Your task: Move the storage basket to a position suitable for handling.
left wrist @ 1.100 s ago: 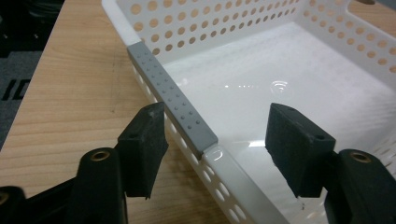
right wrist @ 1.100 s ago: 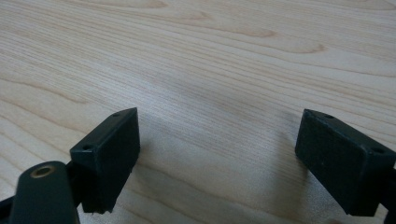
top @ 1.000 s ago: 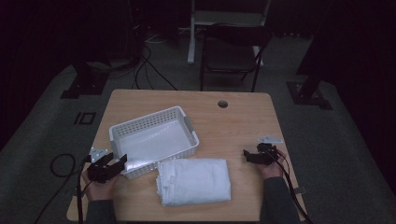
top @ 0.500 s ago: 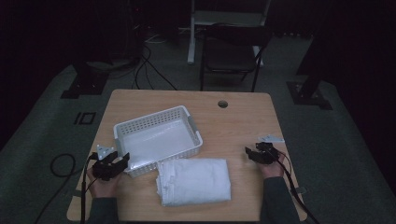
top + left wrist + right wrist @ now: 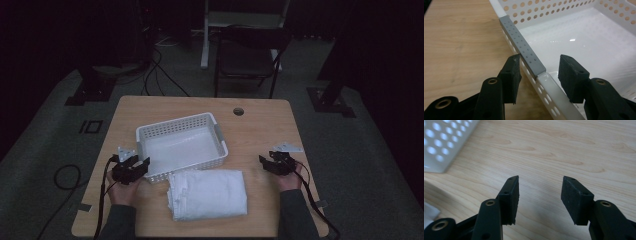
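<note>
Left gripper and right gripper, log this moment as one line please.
left gripper: open, jaws astride basket rim at grey grip | right gripper: open, above bare table | folded white cloth: beside basket, untouched

A dim recording room or lab rather than a home — a lone wooden worktop (image 5: 260, 127) with a cable hole (image 5: 238, 111) stands on grey carpet (image 5: 45, 135). Black stand bases (image 5: 85, 92) sit left and right of it, loose cables (image 5: 160, 70) run across the floor at the far side, and a dark chair (image 5: 250, 57) waits behind — the surroundings fade to black.
</note>
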Demonstrator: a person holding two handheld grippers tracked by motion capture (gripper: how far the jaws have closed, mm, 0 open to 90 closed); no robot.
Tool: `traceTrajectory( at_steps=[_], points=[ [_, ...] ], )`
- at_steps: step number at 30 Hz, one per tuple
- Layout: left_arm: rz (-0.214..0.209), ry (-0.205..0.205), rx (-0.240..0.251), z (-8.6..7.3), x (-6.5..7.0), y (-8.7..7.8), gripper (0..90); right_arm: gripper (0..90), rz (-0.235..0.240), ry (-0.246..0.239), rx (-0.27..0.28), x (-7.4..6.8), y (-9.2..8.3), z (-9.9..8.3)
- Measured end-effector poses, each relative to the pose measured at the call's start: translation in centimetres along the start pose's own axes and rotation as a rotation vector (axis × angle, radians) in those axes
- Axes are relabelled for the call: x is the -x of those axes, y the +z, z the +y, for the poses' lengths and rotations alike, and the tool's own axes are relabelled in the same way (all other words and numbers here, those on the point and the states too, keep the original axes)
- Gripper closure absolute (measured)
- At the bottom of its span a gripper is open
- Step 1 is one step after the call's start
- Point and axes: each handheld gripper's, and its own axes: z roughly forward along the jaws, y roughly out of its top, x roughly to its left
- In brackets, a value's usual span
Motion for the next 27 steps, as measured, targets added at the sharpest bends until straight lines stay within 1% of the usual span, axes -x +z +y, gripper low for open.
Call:
traceTrajectory(
  at_steps=[3,6,10,14,18,21,27],
  points=[
    [-0.011,0.017,-0.006,0.6,0.6,0.7,51.8,47.8,0.028,-0.010,0.008,-0.9,0.0,0.7],
    [-0.021,0.034,-0.008,1.2,1.2,1.5,52.0,47.9,0.052,-0.026,0.027,-1.9,-0.1,1.5],
    [-0.034,0.068,-0.011,1.9,1.9,2.4,52.3,48.0,0.067,-0.040,0.057,-2.8,-0.2,2.6],
    [-0.040,0.087,-0.011,2.5,2.7,3.3,53.2,48.0,0.087,-0.028,0.081,-3.2,-0.4,3.3],
    [-0.048,0.121,-0.015,3.1,3.5,4.1,54.3,47.9,0.100,-0.010,0.109,-3.4,-0.7,3.9],
    [-0.047,0.128,-0.010,3.6,4.0,4.7,56.1,47.5,0.112,-0.009,0.119,-3.5,-0.7,4.3],
    [-0.062,0.128,-0.009,4.3,4.5,5.7,58.4,49.0,0.119,-0.020,0.095,-4.1,-0.2,4.5]
  ],
)
